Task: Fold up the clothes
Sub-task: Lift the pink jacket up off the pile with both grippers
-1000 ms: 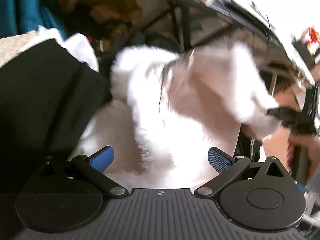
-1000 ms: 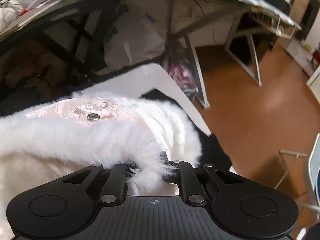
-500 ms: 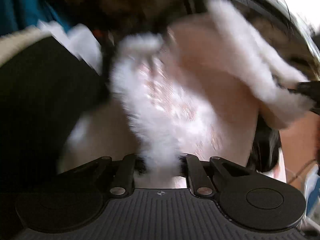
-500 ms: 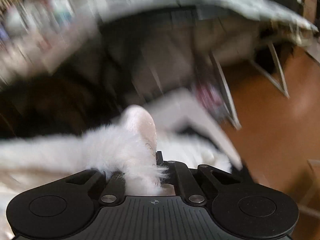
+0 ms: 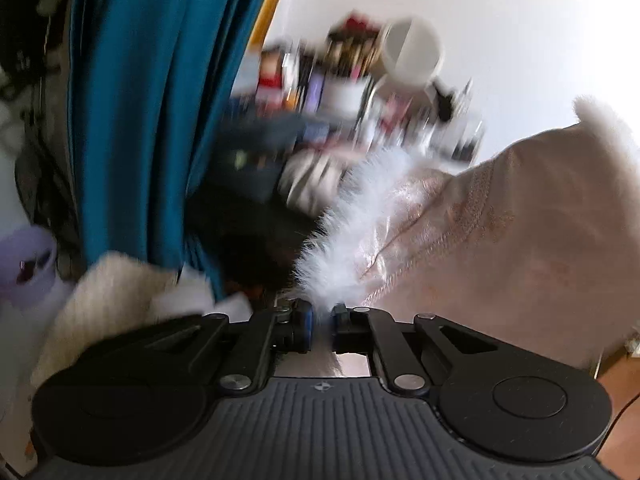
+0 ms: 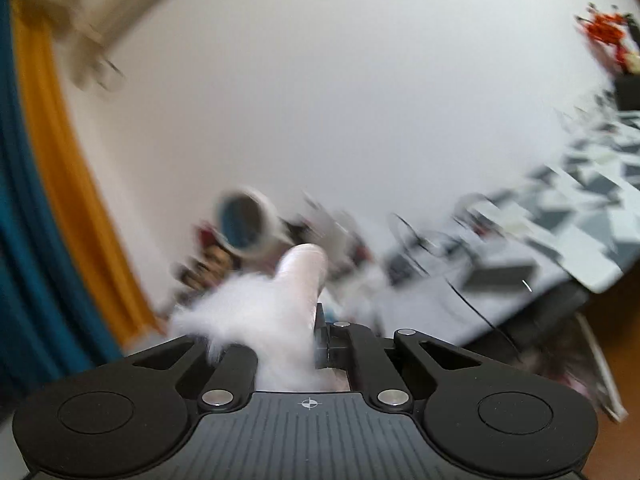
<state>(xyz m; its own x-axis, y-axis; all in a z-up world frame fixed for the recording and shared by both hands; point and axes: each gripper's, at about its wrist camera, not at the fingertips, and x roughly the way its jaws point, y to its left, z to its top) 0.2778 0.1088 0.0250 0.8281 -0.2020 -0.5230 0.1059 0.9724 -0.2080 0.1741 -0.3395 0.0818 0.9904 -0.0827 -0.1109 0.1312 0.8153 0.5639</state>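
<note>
I am clamping my left gripper (image 5: 319, 320) on the white fur trim of the pink garment (image 5: 500, 240), which is draping rightward; my right gripper (image 6: 300, 344) is pinching its furry edge (image 6: 256, 316).

The garment (image 5: 500, 248) is pale pink cloth with a soft satin sheen, creased and stitched, edged in long, fluffy white fur trim (image 5: 344, 248). The left tool (image 5: 319, 322) is matt black plastic with a ribbed body, bright metal rivets and blue rubbery pads. The right tool (image 6: 308, 340) has the same matt black finish. At left hangs a teal curtain (image 5: 132, 112) of smooth draped cloth; lower left lies a cream knit (image 5: 108, 300), rough and ribbed. The wall (image 6: 340, 80) looks matt white.
</note>
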